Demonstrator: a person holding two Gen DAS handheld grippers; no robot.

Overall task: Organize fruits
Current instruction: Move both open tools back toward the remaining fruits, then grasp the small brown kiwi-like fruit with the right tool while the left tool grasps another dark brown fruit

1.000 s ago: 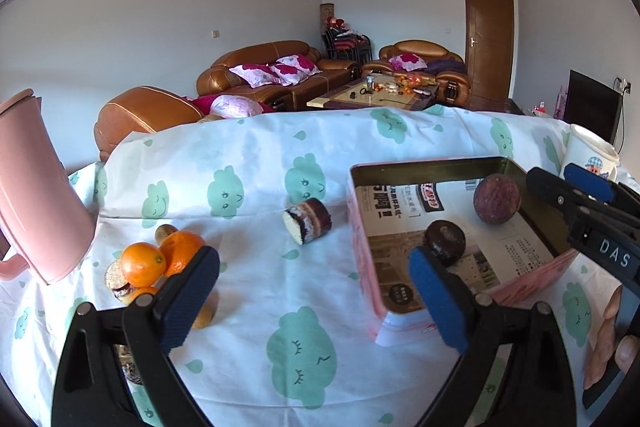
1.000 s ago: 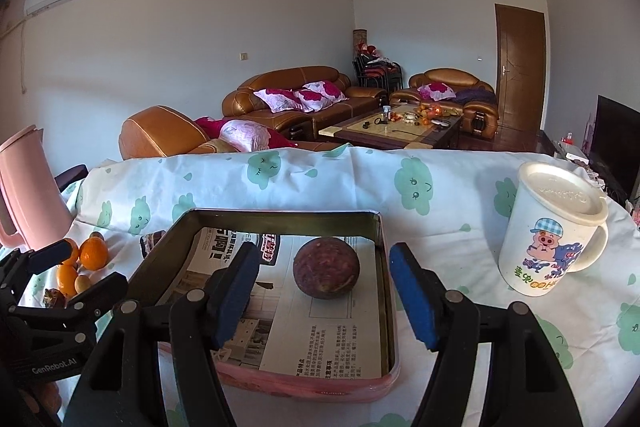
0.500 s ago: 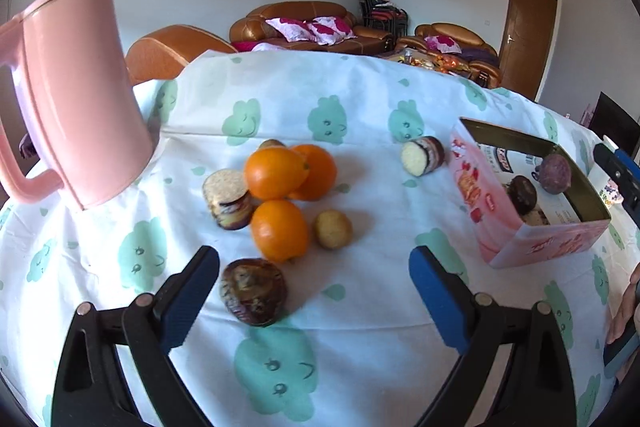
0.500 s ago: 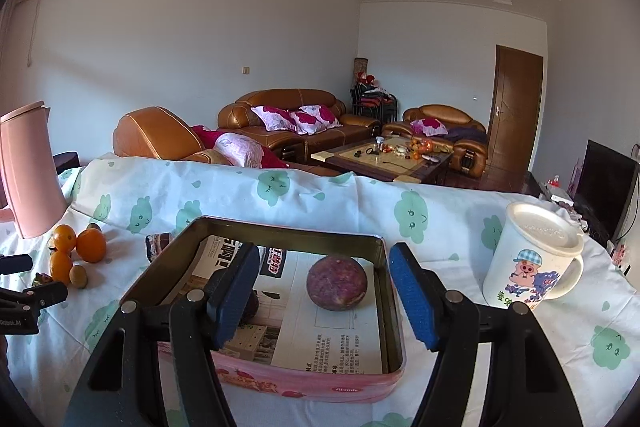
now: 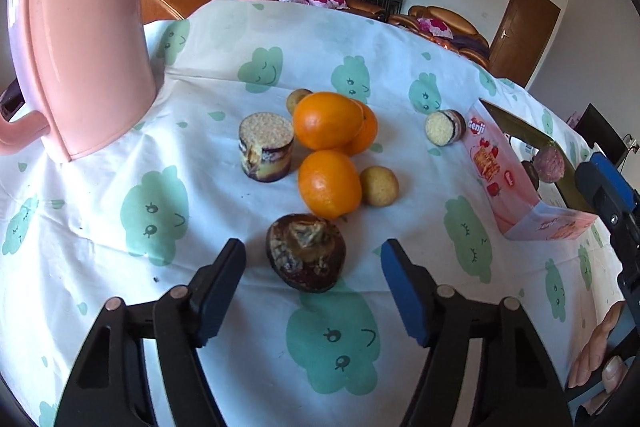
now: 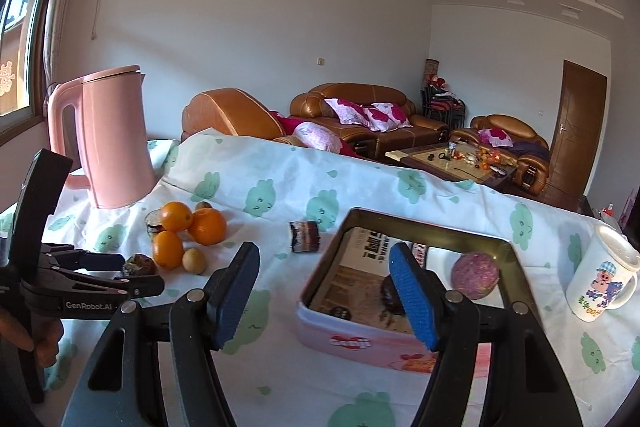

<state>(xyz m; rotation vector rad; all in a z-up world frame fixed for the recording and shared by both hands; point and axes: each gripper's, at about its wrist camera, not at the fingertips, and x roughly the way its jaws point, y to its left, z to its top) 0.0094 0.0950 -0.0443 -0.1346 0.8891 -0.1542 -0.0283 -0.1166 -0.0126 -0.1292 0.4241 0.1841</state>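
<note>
A dark brown shrivelled fruit lies on the tablecloth between the fingers of my open left gripper, which does not touch it. Behind it sit three oranges, a small yellowish fruit and a round cake piece. The pink tin holds a purple fruit and a dark fruit. My right gripper is open and empty, above the cloth at the tin's near left corner. The left gripper also shows in the right wrist view.
A tall pink kettle stands at the far left. Another cake piece lies between the fruit pile and the tin. A white cartoon mug stands right of the tin. Sofas and a coffee table are beyond the table.
My left gripper has swung left from the tin to the fruit pile and closed in on the dark brown fruit. My right gripper has shifted left and tilted up a little.
</note>
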